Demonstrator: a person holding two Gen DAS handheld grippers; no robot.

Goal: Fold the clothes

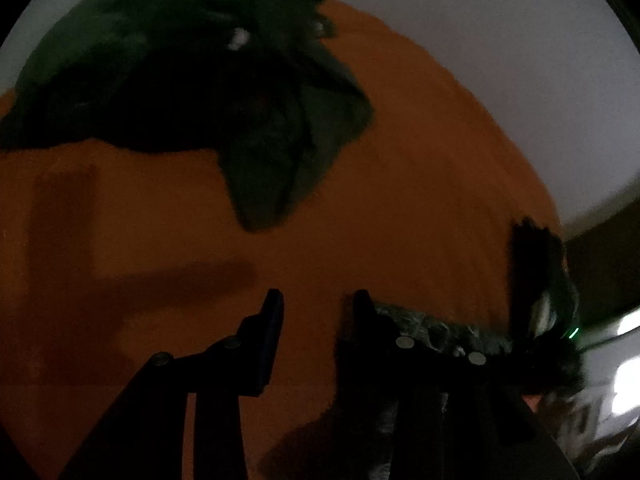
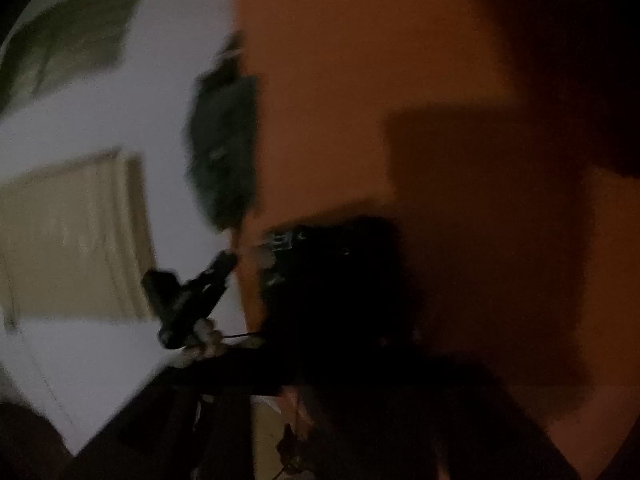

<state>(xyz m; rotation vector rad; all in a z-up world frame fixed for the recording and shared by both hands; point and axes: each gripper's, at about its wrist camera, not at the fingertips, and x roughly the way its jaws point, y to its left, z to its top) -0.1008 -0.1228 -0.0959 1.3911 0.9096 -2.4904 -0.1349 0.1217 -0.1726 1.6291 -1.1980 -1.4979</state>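
Lying crumpled at the far left of the orange cloth-covered surface [image 1: 400, 200]: dark green garment [image 1: 192, 80], well ahead of the left tool [image 1: 318, 300].

Both views are really dim and grainy, with the orange table surface [image 1: 400, 200] gone muddy and the left gripper [image 1: 318, 300] basically a black silhouette. Blocky shadows fall across the orange [image 2: 480, 168]. The right wrist view is badly motion-smeared, the fisheye bends everything at the edges, and small blown-out highlights glare at the left view's lower right.
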